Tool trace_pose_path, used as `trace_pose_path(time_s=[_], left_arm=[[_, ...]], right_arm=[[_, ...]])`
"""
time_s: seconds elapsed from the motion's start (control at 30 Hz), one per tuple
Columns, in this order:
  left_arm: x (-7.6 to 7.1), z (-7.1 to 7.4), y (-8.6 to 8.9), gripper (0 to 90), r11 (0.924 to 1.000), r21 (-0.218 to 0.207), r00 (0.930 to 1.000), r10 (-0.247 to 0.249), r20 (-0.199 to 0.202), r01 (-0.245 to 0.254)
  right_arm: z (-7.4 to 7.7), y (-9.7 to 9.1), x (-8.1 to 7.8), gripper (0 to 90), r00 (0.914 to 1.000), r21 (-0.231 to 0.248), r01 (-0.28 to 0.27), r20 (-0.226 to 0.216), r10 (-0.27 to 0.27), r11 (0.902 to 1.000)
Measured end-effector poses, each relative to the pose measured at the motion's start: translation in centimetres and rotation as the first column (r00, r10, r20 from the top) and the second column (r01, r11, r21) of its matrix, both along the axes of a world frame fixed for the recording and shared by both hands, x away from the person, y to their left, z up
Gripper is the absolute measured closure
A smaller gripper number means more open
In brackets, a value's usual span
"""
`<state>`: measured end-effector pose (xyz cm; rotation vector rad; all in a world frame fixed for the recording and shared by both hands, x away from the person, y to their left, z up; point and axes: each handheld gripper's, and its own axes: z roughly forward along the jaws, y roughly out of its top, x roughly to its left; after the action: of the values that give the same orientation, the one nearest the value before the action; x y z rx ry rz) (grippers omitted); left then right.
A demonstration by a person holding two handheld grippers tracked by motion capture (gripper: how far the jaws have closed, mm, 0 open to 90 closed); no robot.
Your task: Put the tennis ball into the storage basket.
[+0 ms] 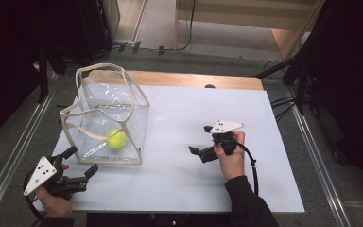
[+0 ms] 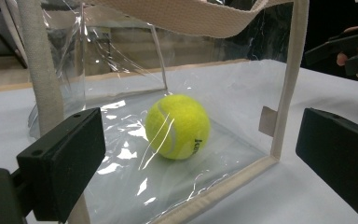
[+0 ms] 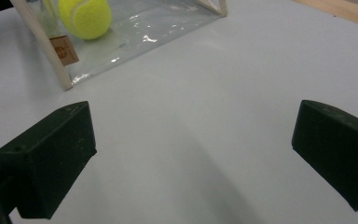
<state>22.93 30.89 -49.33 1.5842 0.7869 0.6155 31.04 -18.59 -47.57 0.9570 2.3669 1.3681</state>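
Even overhead light brightens the white table [image 1: 194,142]; surroundings fall dark. Glare streaks the clear bag [image 2: 121,154]. Near jaws appear softly blurred.

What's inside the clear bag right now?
The clear bag holds one yellow tennis ball resting on its floor, toward the near side. Nothing else shows through the walls; glare and the cloth straps cover small patches, so those spots are unconfirmed.

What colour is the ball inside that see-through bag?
Bright yellow-green, a tennis ball with a pale curved seam; the left gripper view shows it best.
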Motion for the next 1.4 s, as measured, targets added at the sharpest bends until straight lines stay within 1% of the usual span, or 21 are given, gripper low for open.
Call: trace_pose_path(time_s=[0.07, 0.13, 0.2, 0.37, 0.4, 0.47, 0.53, 0.67, 0.87, 0.9, 1.03, 1.07, 1.17, 1.23, 1.33, 1.4], left_arm=[[0.0, 0.0, 0.0, 1.3, 1.0, 0.0, 1.0, 0.0, 0.0, 0.0], [0.0, 0.0, 0.0, 1.3, 1.0, 0.001, 1.0, 0.001, -0.001, -0.001], [0.0, 0.0, 0.0, 1.3, 1.0, 0.001, 1.0, 0.002, -0.001, -0.002], [0.0, 0.0, -0.1, 1.3, 1.0, 0.004, 1.0, 0.001, 0.0, -0.001], [0.0, 0.0, 0.0, 1.3, 0.9999, 0.011, 1.0, 0.001, 0.001, -0.001], [0.0, 0.0, -0.1, 1.3, 0.9999, 0.014, 1.0, 0.0, 0.001, 0.0], [0.0, 0.0, -0.1, 1.3, 0.9999, 0.017, 1.0, 0.0, 0.001, 0.0], [0.1, 0.0, -0.2, 1.3, 0.9997, 0.023, 1.0, -0.001, 0.002, 0.001], [0.1, 0.0, -0.3, 1.3, 0.9993, 0.036, 1.0, 0.002, -0.005, -0.002], [0.1, 0.0, -0.3, 1.3, 0.9993, 0.038, 1.0, 0.002, -0.008, -0.002], [0.1, 0.0, -0.3, 1.3, 0.9993, 0.036, 1.0, 0.006, -0.007, -0.005], [0.1, 0.0, -0.3, 1.3, 0.9993, 0.036, 1.0, 0.006, -0.007, -0.006], [0.1, 0.0, -0.3, 1.3, 0.9992, 0.04, 1.0, 0.003, -0.009, -0.003], [0.1, 0.0, -0.3, 1.3, 0.9991, 0.041, 0.9999, 0.007, -0.008, -0.006], [0.1, 0.0, -0.3, 1.3, 0.9991, 0.043, 0.9999, 0.007, -0.009, -0.007], [0.1, 0.0, -0.3, 1.3, 0.9991, 0.043, 0.9999, 0.007, -0.009, -0.007]], right_arm=[[-0.1, -0.4, -0.2, 0.0, 1.0, 0.001, 0.005, 0.006, -0.005, 1.0], [-0.2, -0.9, -0.5, 0.0, 0.9998, 0.005, 0.019, 0.003, -0.019, 0.9998], [-0.3, -1.4, -0.8, 0.0, 0.9993, 0.005, 0.034, 0.015, -0.034, 0.9994], [-0.5, -2.6, -1.5, 0.0, 0.9989, 0.012, 0.043, 0.018, -0.043, 0.999], [-0.5, -2.8, -1.6, 0.0, 0.9982, 0.011, 0.056, 0.021, -0.057, 0.9984], [-0.6, -3.2, -1.8, 0.0, 0.998, 0.022, 0.058, 0.022, -0.059, 0.9981], [-0.6, -3.6, -2.1, 0.0, 0.9974, 0.021, 0.068, 0.023, -0.068, 0.9975], [-0.6, -4.7, -2.7, 0.0, 0.996, 0.034, 0.085, 0.026, -0.086, 0.9958], [-0.8, -6.7, -3.6, 0.0, 0.992, 0.049, 0.12, 0.034, -0.121, 0.9916], [-0.8, -6.9, -3.8, 0.0, 0.9908, 0.059, 0.129, 0.032, -0.131, 0.9899], [-1.1, -8.1, -4.3, 0.0, 0.9881, 0.067, 0.148, 0.034, -0.15, 0.9868], [-1.2, -8.5, -4.5, 0.0, 0.9869, 0.077, 0.156, 0.029, -0.159, 0.9848], [-1.5, -9.3, -4.9, 0.0, 0.9846, 0.085, 0.17, 0.028, -0.173, 0.9818], [-1.7, -9.8, -5.1, 0.0, 0.9827, 0.089, 0.179, 0.034, -0.182, 0.9799], [-1.8, -10.5, -5.5, 0.0, 0.9791, 0.098, 0.199, 0.024, -0.202, 0.9751], [-1.9, -10.9, -5.7, 0.0, 0.9777, 0.1, 0.204, 0.029, -0.208, 0.9738]])
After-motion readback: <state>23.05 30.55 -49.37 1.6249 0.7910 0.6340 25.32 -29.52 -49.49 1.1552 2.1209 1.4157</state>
